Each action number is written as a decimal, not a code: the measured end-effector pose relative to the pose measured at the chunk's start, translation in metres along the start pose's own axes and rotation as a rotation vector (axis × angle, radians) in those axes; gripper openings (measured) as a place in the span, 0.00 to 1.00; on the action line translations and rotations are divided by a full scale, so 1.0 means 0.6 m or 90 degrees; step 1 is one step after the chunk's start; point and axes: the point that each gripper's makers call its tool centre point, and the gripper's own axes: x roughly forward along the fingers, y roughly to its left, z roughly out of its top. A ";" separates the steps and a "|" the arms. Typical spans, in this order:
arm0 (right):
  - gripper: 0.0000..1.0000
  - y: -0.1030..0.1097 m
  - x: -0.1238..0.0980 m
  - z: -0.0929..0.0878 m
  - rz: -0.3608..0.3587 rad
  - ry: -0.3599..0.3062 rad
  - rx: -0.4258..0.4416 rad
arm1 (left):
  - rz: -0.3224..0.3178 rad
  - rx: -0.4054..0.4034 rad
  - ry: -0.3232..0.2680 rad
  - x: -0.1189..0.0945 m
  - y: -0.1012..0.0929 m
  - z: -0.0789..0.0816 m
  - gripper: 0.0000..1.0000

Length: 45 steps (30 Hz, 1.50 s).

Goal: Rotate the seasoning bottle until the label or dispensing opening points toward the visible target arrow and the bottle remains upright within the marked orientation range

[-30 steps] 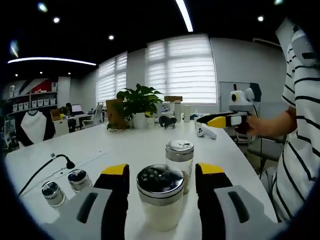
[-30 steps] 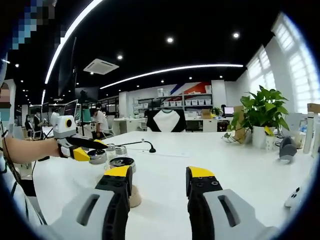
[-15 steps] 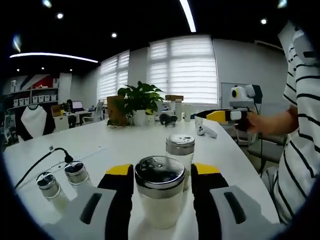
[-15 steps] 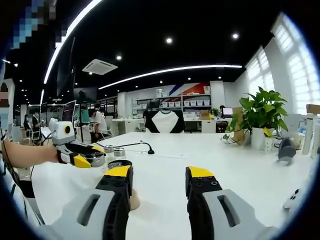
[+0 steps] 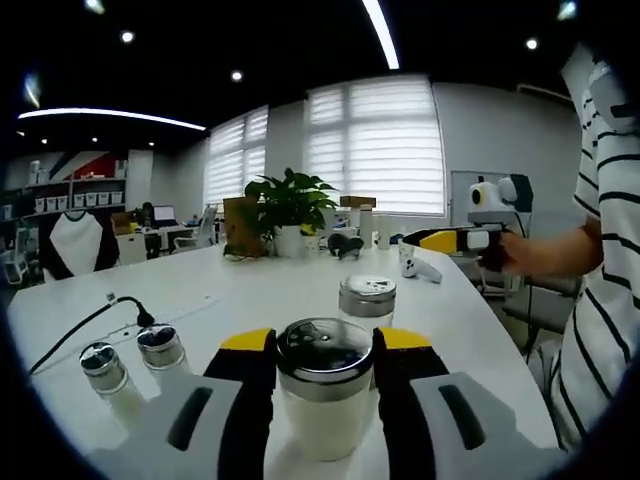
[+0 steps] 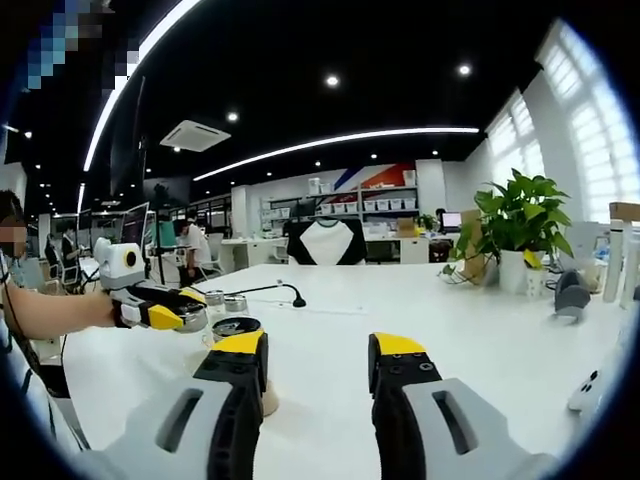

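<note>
The left gripper (image 5: 325, 345) has squeezed shut on the seasoning bottle (image 5: 324, 395); a second ago its jaws stood wider. The right gripper (image 6: 316, 350) stays open over the white table (image 6: 470, 330).

Long white table (image 5: 270, 300): large steel-lidded glass seasoning jar (image 5: 325, 398), three smaller steel-capped shakers (image 5: 160, 348), black cable (image 5: 85, 325), potted green plant (image 5: 288, 208).

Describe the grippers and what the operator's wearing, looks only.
Both grippers are alike: light grey moulded bodies with dark oval slots, black jaws capped in yellow. See the left gripper and the right gripper in their own views. From the side, the right gripper shows a yellow wedge tip on a black body with a white top. The person wears a white short sleeve with black stripes.
</note>
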 end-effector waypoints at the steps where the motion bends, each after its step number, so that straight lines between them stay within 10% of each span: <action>1: 0.38 0.001 -0.001 -0.001 0.000 -0.001 0.005 | 0.010 0.000 -0.002 0.000 0.000 0.000 0.41; 21: 0.31 -0.018 -0.023 -0.019 -0.043 -0.001 0.049 | 0.230 -0.014 -0.051 -0.008 0.018 -0.001 0.40; 36: 0.32 0.000 -0.017 -0.016 -0.019 0.009 0.009 | 0.181 0.035 -0.076 -0.034 0.025 0.035 0.43; 45: 0.32 0.026 -0.013 -0.003 0.029 0.001 0.001 | 0.074 0.014 -0.040 -0.023 0.015 0.021 0.55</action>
